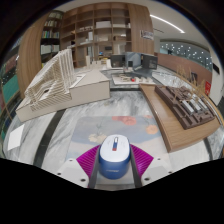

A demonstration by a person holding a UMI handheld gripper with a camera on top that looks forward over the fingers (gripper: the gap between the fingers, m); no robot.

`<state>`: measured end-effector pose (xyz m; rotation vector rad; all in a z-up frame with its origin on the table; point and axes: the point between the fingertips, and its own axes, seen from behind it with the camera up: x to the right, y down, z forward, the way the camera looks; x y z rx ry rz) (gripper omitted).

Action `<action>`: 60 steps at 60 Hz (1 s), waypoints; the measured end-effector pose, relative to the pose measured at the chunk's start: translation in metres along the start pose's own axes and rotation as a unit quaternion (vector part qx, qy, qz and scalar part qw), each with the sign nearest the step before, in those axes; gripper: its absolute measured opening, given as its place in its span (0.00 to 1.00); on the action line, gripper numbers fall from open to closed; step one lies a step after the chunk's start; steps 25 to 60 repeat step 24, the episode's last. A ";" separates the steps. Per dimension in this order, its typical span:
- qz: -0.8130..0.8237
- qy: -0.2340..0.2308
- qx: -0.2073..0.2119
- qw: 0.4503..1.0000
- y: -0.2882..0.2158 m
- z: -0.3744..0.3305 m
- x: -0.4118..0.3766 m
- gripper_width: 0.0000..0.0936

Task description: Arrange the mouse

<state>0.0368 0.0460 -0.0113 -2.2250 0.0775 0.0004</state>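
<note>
1. I am seeing my gripper (113, 165) sitting at the bottom centre of the frame, pointing forward.
2. Its two fingers are showing their magenta pads (84, 163), one at lower left of centre and one at lower right.
3. The fingers are standing apart and pressing in on the mouse (113, 157) from both sides, with no gap showing.

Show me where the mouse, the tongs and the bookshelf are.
mouse (113, 154): gripper view, on its white top, held between the tongs.
tongs (113, 163): gripper view, midway between the fingertips, closed on the mouse.
bookshelf (100, 30): gripper view, on its middle shelves, far beyond.
</note>
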 end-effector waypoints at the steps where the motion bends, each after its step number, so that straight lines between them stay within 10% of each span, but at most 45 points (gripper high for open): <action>1: 0.000 -0.003 0.000 1.000 -0.003 0.000 0.000 0.58; 10: -0.007 -0.031 0.000 0.999 -0.003 -0.024 -0.007 0.96; 24: 0.010 -0.077 0.028 0.997 0.001 -0.128 -0.034 0.89; 60: 0.010 -0.077 0.028 0.997 0.001 -0.128 -0.034 0.89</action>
